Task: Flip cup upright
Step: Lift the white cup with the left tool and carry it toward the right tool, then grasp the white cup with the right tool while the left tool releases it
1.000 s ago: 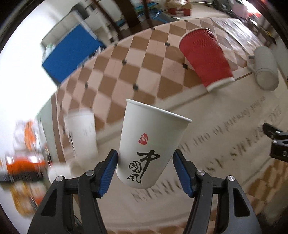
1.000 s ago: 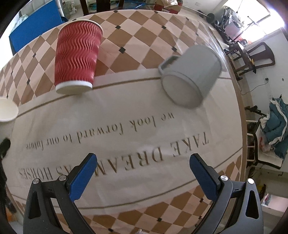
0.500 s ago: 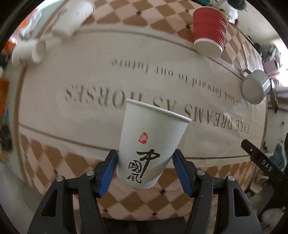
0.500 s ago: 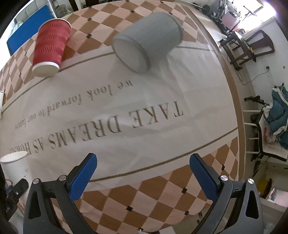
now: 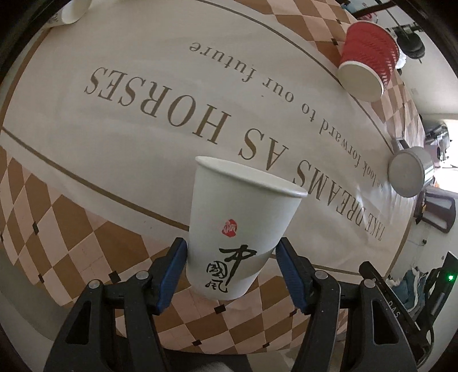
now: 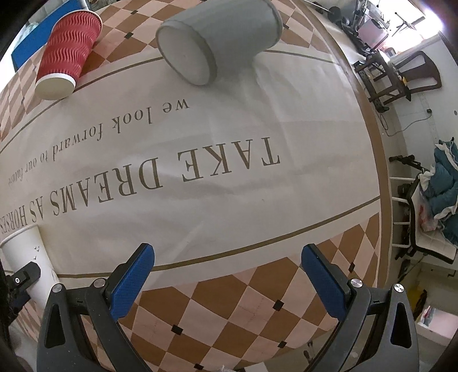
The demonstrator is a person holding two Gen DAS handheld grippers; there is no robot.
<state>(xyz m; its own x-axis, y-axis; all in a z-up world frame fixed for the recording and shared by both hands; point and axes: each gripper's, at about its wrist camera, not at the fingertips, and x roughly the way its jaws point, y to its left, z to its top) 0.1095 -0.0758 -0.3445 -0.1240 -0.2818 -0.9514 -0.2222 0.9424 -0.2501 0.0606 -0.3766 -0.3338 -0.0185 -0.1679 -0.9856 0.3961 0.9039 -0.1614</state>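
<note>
My left gripper is shut on a white paper cup with black calligraphy and a red stamp. The cup is held mouth up, slightly tilted, above the near edge of the table. The same cup shows at the far left of the right wrist view. My right gripper is open and empty over the near checkered edge of the tablecloth. A red ribbed paper cup and a grey mug lie on their sides at the far side of the table.
The table carries a cream cloth with printed lettering and a brown checkered border. Another white cup lies at the far left corner. Chairs and clutter stand beyond the right table edge.
My left gripper swung with the white cup from facing the room toward the table, then closer and lower. My right gripper drew back toward the near edge; the grey mug sits farther away.
</note>
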